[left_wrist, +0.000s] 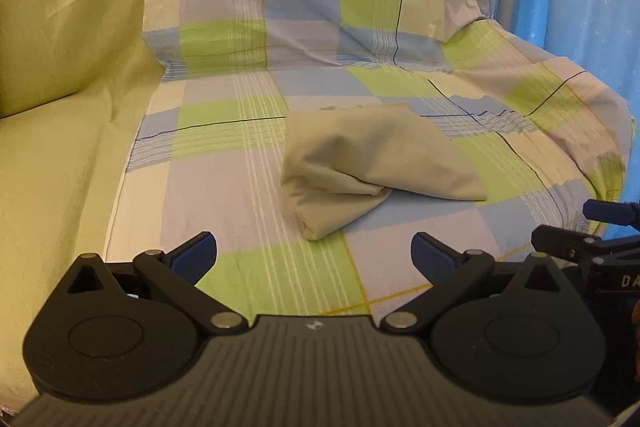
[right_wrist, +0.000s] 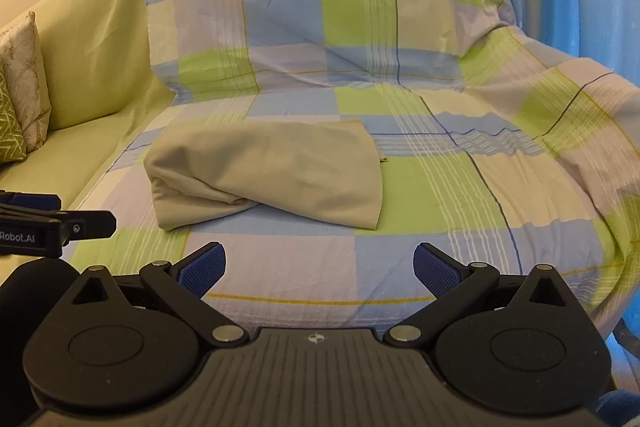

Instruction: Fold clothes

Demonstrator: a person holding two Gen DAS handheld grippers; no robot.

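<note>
left tool point(left_wrist: 314, 253): nearest the lens, fingers spread wide, nothing between them, held low over the front of the seat.
right tool point(right_wrist: 320, 265): likewise spread wide and empty; just beside the left one.
beige garment point(right_wrist: 268, 173): lies on the checked sheet point(right_wrist: 420, 195) mid-seat, apart from both tools — already doubled over into a loose, thick bundle, one near corner rolled under.
stage: fits either a fold finished and let go, or a fold partway with more to come; cannot tell which.
sofa point(right_wrist: 96, 39): soft seat under the sheet, cushions point(right_wrist: 20, 107) at far left.
risk, sheet: a low pinch could catch the sheet with the garment and drag it.
risk, bundle: rolled corner may spring open — layers slide if only the top one is gripped.
</note>
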